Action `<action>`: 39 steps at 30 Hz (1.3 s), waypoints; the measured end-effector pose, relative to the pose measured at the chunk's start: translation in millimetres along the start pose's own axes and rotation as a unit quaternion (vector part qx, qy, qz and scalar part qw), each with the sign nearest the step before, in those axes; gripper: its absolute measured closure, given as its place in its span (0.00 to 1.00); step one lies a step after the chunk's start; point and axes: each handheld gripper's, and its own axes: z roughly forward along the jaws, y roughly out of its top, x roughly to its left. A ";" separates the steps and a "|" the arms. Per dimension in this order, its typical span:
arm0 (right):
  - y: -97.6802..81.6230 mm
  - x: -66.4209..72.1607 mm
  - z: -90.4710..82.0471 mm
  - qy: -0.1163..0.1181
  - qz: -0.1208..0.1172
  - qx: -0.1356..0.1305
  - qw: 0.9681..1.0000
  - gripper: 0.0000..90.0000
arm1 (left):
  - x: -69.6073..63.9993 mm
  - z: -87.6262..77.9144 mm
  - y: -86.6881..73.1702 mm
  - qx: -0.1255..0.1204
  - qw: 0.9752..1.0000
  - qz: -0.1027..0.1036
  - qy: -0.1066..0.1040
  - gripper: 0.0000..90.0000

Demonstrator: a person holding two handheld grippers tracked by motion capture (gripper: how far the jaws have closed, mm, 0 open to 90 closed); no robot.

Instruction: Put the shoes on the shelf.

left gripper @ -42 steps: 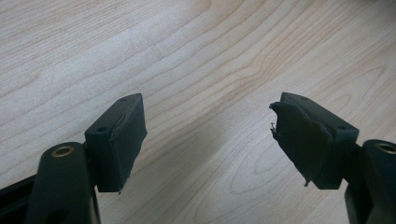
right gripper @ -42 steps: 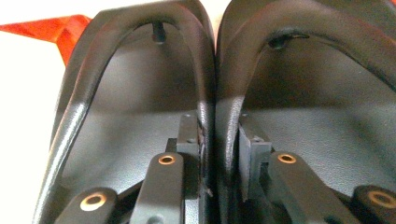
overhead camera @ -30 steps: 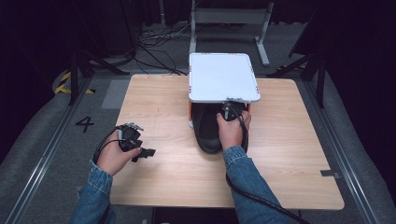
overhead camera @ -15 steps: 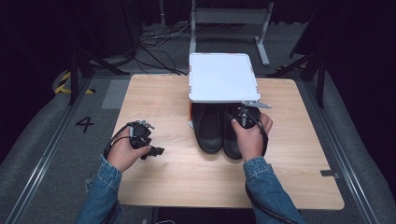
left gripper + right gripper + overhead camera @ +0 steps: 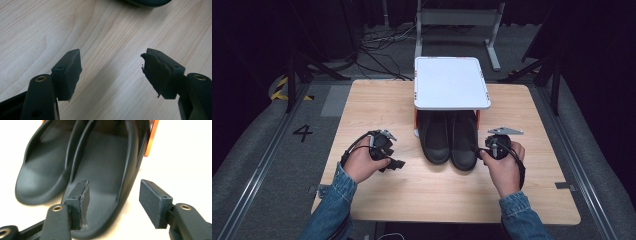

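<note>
Two black slip-on shoes stand side by side on the wooden table [image 5: 372, 100], their fronts tucked under a white shelf [image 5: 451, 82]: the left shoe [image 5: 435, 140] [image 5: 40, 170] and the right shoe [image 5: 463, 142] [image 5: 107, 162]. My right gripper [image 5: 482, 151] [image 5: 113, 185] sits just right of the right shoe, pointing at its near end. Its jaws have just been closing, stand apart and press on nothing. My left gripper [image 5: 398, 163] [image 5: 111, 72] hovers low over bare wood left of the shoes, open. Its jaws have also just been closing, with nothing between them. A shoe's edge [image 5: 147, 2] lies ahead of it.
The shelf stands on orange legs [image 5: 152, 137] at the table's far middle. A metal frame [image 5: 457, 20] and cables lie on the dark floor beyond the table. Bare wood stretches left and right of the shoes and along the near edge.
My right hand has drawn off the right shoe, going right and toward the person, which uncovers both shoes. My left hand has slid right, closer to the shoes.
</note>
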 end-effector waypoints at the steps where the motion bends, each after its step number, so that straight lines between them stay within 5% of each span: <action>1: -4.1 -1.1 -1.8 0.002 -0.005 0.001 1.000 0.49 | -2.5 1.2 0.6 0.004 1.000 0.002 0.003 0.35; 6: -19.1 -3.3 -7.5 0.010 -0.021 0.000 1.000 0.52 | -12.9 7.1 3.5 0.000 1.000 0.007 -0.002 0.37; 8: -31.7 -1.7 -10.9 0.029 -0.028 -0.008 0.999 0.61 | -22.2 9.1 5.9 0.000 1.000 0.012 0.002 0.43; 12: -47.9 1.0 -14.0 0.028 -0.042 -0.016 0.999 0.71 | -36.8 12.9 8.3 0.007 1.000 0.023 0.010 0.54; 19: -50.8 10.4 -19.6 0.038 -0.052 0.004 0.998 0.83 | -51.8 17.0 10.3 -0.020 1.000 0.018 0.016 0.61; 25: -63.4 21.4 -20.7 0.036 -0.078 0.012 0.996 0.86 | -62.4 24.9 13.8 -0.038 0.999 0.018 0.021 0.66; 29: -69.8 19.2 -15.2 0.034 -0.080 0.025 0.996 0.88 | -66.2 33.9 15.8 -0.035 0.999 0.027 0.001 0.69; 36: -74.7 21.7 -8.5 0.039 -0.079 0.032 0.996 0.92 | -68.9 44.4 20.4 -0.039 0.999 0.022 0.003 0.82; 39: -75.8 22.5 -6.3 0.041 -0.077 0.036 0.996 0.93 | -71.6 52.1 22.6 -0.023 0.999 0.020 -0.009 0.83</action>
